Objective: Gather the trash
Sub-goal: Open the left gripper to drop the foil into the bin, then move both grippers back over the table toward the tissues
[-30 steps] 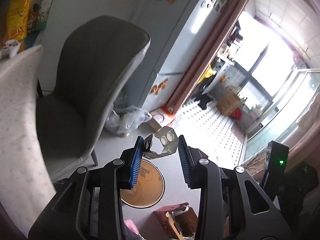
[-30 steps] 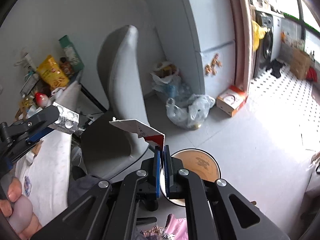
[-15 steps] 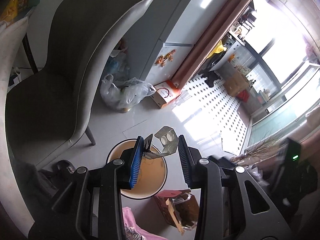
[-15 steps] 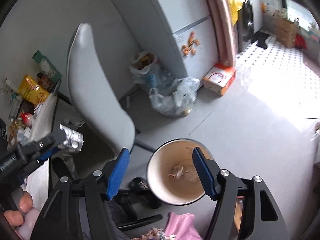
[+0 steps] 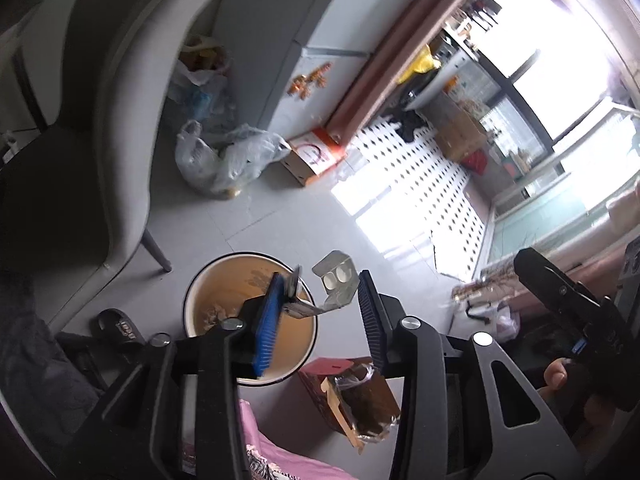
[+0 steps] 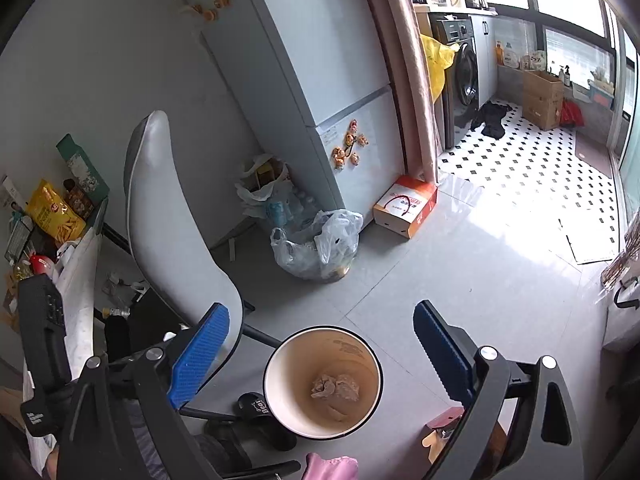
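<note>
Item: blister pack (image 5: pixel 334 280), silver foil/plastic, centre of left wrist view, bent into an L. Judged v. light, thin, springy, crinkles easily; slick foil, so take it by a flat edge, not the bubbles.

Holder: left hand-held gripper (image 5: pixel 320 312), jaws well apart; pack's lower edge looks stuck against the left blue pad (image 5: pixel 267 320), far end free, not touching the right pad. Pinch not visible; likely let go, pack about to drop.

Below: bin (image 5: pixel 192 304), lower centre, tan inside, crumpled paper (image 6: pixel 335 387) at bottom.

Right hand-held gripper (image 6: pixel 320 356): wide open, empty, over the bin.

Near: slipper (image 5: pixel 118 326), chair (image 6: pixel 172 216), plastic bags (image 6: pixel 316 244) on the floor.
</note>
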Demonstrator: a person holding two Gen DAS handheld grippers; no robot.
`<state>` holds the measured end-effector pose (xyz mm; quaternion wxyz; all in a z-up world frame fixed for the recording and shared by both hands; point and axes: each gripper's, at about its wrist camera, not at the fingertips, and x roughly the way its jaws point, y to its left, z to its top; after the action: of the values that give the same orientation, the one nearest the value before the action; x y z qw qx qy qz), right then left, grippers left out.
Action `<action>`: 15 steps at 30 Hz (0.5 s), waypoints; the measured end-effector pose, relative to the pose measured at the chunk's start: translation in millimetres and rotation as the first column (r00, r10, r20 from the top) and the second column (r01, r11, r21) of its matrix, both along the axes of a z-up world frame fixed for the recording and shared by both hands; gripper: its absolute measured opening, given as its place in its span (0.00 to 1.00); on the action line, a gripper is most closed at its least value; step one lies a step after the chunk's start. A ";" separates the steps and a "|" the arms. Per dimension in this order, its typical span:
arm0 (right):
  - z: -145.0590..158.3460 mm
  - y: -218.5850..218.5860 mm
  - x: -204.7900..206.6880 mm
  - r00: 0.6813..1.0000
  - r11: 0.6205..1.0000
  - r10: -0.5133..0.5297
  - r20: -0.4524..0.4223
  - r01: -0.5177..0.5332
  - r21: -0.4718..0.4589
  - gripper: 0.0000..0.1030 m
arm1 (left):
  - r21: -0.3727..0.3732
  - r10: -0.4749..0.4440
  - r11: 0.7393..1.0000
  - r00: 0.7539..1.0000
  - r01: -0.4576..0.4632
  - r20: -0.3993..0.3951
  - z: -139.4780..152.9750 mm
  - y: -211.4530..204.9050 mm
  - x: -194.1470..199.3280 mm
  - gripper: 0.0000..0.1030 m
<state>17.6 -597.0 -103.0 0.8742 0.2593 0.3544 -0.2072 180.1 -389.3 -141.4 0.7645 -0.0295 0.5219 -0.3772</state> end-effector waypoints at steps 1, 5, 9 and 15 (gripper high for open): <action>-3.0 -1.2 -0.8 1.000 1.000 -0.004 -0.007 0.004 0.005 0.89 | 0.003 -0.003 1.000 1.000 0.003 -0.012 -4.1 -2.1 2.0 0.71; -12.9 -1.7 0.3 1.000 1.000 -0.005 -0.021 0.006 0.024 0.89 | -0.034 0.044 0.998 0.999 -0.044 -0.009 -0.3 9.7 8.9 0.92; -17.0 4.7 3.5 0.999 0.999 0.018 -0.027 -0.017 0.034 0.89 | -0.033 0.083 0.996 0.996 -0.082 0.022 15.2 28.5 12.3 0.93; -4.5 32.6 7.5 0.998 0.998 0.063 -0.003 -0.062 0.016 0.90 | -0.065 0.154 0.987 0.983 -0.148 0.096 57.2 74.3 7.6 0.94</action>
<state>25.1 -564.4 -107.5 0.8774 0.2548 0.3658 -0.1774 187.7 -314.9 -84.1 0.8151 -0.0721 0.4679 -0.3339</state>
